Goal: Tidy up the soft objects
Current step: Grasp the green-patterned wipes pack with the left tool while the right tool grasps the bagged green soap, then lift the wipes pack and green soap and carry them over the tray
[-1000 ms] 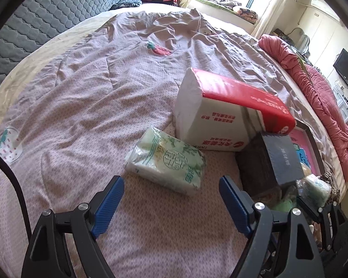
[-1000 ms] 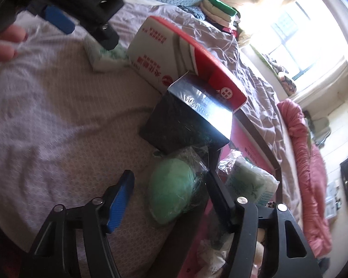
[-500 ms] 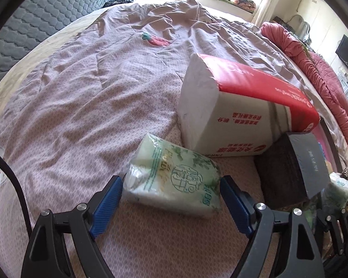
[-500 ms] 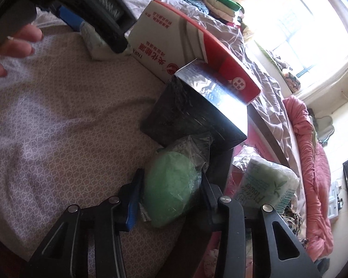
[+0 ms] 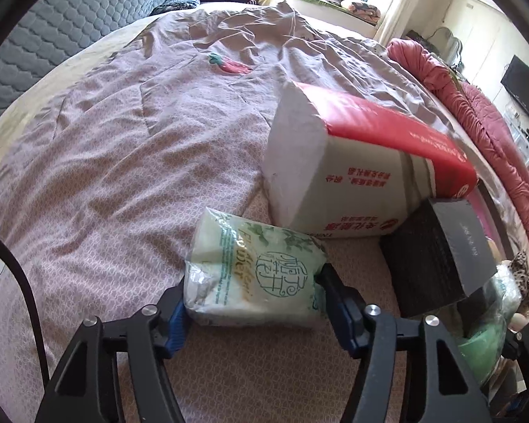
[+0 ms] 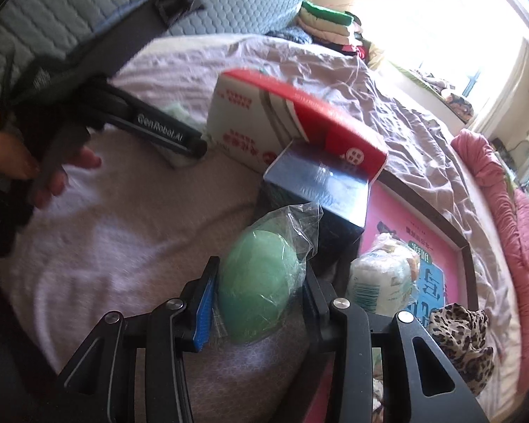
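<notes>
A pale green tissue pack (image 5: 254, 264) lies on the mauve bedspread (image 5: 123, 176). My left gripper (image 5: 254, 292) straddles its near end; the jaws are closing and both blue pads touch its sides. In the right wrist view, a green rounded sponge in clear wrap (image 6: 261, 261) sits between the pads of my right gripper (image 6: 259, 292), which is shut on it and holds it just above the bed. The same sponge (image 5: 483, 345) shows at the lower right of the left wrist view.
A big red-and-white tissue pack (image 5: 363, 176) and a black box (image 5: 441, 253) stand close behind both grippers. A dark-framed pink tray (image 6: 423, 218) on the right holds a small wrapped roll (image 6: 381, 282) and a leopard cloth (image 6: 458, 335). A red quilt (image 5: 493, 123) lines the bed's right edge.
My left gripper came down over the green tissue pack and its jaws drew in onto the sides. My right gripper shut on the green sponge, rolled and rose a little.
</notes>
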`<action>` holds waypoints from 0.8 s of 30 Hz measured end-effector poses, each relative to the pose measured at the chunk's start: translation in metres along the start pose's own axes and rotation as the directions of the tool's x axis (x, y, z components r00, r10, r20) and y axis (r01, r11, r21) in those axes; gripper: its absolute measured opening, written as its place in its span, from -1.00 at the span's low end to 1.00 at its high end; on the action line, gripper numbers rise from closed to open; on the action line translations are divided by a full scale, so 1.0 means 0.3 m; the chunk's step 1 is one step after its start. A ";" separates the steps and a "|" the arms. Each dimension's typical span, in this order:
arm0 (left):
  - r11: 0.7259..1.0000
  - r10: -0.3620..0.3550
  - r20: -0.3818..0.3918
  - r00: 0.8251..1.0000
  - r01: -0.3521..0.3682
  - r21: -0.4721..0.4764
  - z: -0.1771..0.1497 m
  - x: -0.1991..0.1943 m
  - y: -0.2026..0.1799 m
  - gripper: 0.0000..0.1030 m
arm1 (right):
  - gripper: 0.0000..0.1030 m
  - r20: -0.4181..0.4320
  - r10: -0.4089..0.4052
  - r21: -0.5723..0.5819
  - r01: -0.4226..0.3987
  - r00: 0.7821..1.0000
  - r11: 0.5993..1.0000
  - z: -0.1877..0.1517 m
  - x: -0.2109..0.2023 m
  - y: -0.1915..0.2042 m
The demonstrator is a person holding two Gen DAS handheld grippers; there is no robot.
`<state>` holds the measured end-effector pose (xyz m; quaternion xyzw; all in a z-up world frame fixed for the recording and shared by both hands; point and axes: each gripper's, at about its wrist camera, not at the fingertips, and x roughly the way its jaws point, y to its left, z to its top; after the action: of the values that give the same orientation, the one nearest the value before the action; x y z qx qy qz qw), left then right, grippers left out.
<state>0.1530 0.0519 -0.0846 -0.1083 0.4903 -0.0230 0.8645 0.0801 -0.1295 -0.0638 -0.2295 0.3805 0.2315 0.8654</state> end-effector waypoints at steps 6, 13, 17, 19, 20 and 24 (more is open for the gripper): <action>1.000 -0.002 0.061 0.998 0.002 0.007 -0.008 -0.130 -0.024 0.25 | -0.17 0.066 0.075 0.115 -0.082 0.995 0.990 0.019 -0.078 -0.055; 0.999 -0.017 0.131 0.991 0.010 0.053 -0.011 -0.283 -0.117 0.25 | -0.17 0.155 0.069 0.197 -0.099 0.986 0.975 0.018 -0.206 -0.105; 0.995 -0.051 0.155 0.987 0.038 0.091 -0.015 -0.351 -0.203 0.25 | -0.17 0.200 0.033 0.242 -0.082 0.979 0.967 0.006 -0.291 -0.173; 0.992 -0.065 0.162 0.985 0.046 0.116 -0.016 -0.376 -0.250 0.25 | -0.17 0.216 0.005 0.275 -0.066 0.976 0.959 -0.003 -0.332 -0.223; 0.991 -0.073 0.165 0.984 0.053 0.124 -0.016 -0.387 -0.270 0.25 | -0.17 0.222 -0.009 0.288 -0.057 0.975 0.956 -0.008 -0.348 -0.243; 0.983 -0.110 0.172 0.979 0.081 0.166 -0.019 -0.426 -0.371 0.25 | -0.17 0.238 -0.073 0.349 -0.015 0.968 0.937 -0.047 -0.416 -0.341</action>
<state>0.0892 -0.0390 0.0437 -0.0643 0.4006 -0.0936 0.9092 0.0558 -0.2465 0.0458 -0.0479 0.3011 0.1744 0.9363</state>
